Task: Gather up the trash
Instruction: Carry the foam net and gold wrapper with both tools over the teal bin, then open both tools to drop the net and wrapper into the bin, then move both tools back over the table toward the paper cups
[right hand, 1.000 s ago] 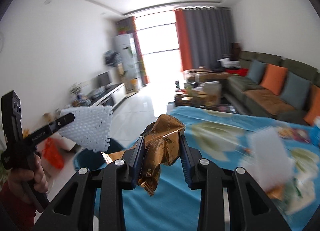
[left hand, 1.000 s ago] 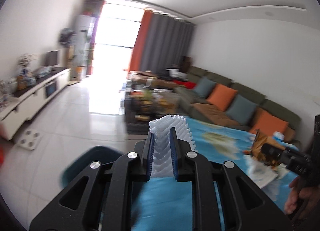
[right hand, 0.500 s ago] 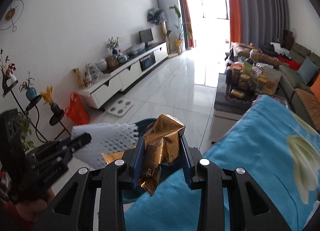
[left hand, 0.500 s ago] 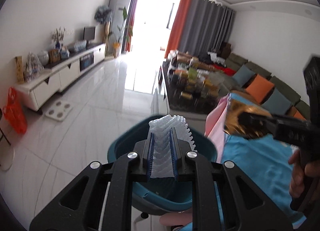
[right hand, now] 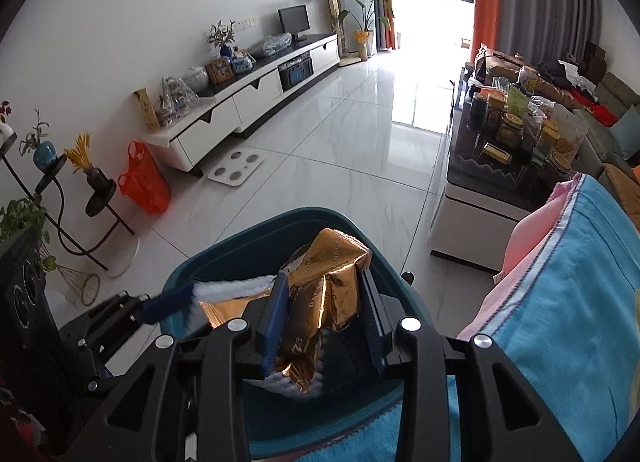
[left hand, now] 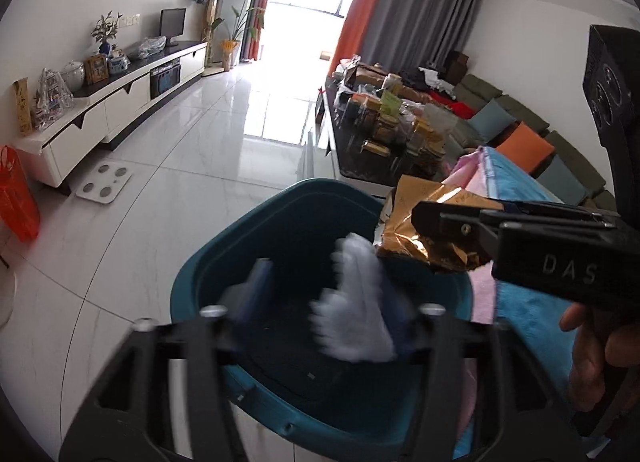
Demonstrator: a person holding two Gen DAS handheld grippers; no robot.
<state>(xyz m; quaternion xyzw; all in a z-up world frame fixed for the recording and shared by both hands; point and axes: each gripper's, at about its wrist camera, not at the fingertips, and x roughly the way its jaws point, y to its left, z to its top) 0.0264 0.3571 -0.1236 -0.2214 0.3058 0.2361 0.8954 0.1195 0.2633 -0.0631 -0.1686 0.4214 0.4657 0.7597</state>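
Two grippers hang over the mouth of a teal bin [left hand: 224,246] that stands on the pale tiled floor [left hand: 180,166], just beside the edge of a table draped in blue cloth [right hand: 580,302] with a pink layer beneath; the left gripper [left hand: 326,298] has its jaws spread wide, and a white foam net [left hand: 356,310], blurred, sits against its right-hand finger over the bin's dark inside, so whether that finger touches it I cannot tell; the right gripper [right hand: 326,322] has its blue pads parted somewhat, with a crumpled gold wrapper [right hand: 328,290] between them, resting against the left pad, while a gap seems to show on the right side; from the left wrist view that same wrapper [left hand: 424,230] pokes out of the black tool above the bin's far right rim, close to the foam net; from the right wrist view the white net [right hand: 236,286] lies just left of the wrapper, beside the other tool's blue finger; far off on the left a white TV cabinet [right hand: 248,102] runs along the wall, with an orange plastic bag [right hand: 144,182] and a white bathroom scale [right hand: 236,168] on the floor near it; on the right a dark coffee table [right hand: 500,166] is crowded with jars, and a sofa with orange and blue cushions [left hand: 524,146] lies beyond it.
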